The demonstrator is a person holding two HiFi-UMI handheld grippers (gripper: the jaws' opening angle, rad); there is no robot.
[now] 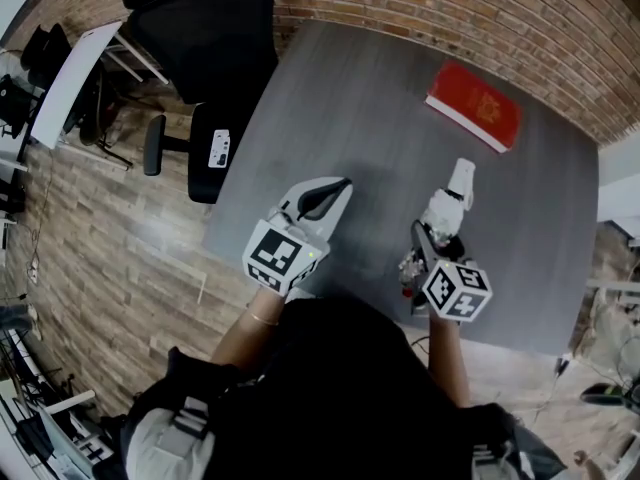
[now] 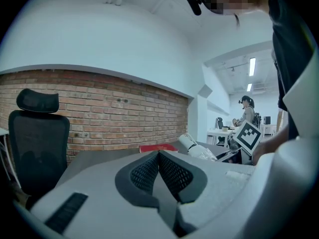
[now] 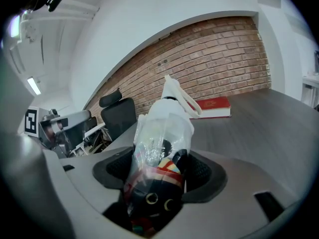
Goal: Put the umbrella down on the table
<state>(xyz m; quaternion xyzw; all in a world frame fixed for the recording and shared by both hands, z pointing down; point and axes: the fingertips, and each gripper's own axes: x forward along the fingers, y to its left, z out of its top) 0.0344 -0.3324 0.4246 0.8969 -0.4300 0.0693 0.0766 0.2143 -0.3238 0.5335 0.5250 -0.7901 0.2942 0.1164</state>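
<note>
Head view, near field: both forearms reach forward from the person's dark torso across the near edge of the table (image 1: 340, 98). The left forearm (image 1: 248, 336), with a bracelet (image 1: 262, 319) at the wrist, angles out to the left gripper (image 1: 335, 190), which is held close to level over the table's left part. Its jaws are pressed together with nothing between them, as the left gripper view confirms.

The right forearm (image 1: 447, 353) runs straighter ahead to the right gripper (image 1: 428, 243), which is pitched downward toward the tabletop. Its jaws stand wide and are clamped on the umbrella (image 3: 162, 128), folded and wrapped in clear plastic. The dark patterned end sits deep between the pads. The white end projects forward, beyond the jaw tips, over the middle of the table. Whether that end touches the surface cannot be told. The two grippers are side by side, apart.

Far field: a red book (image 1: 474, 106) lies flat near the table's far right corner. A black chair (image 1: 205, 28) stands off the far left corner. A brick wall (image 1: 450, 8) runs behind the table.
</note>
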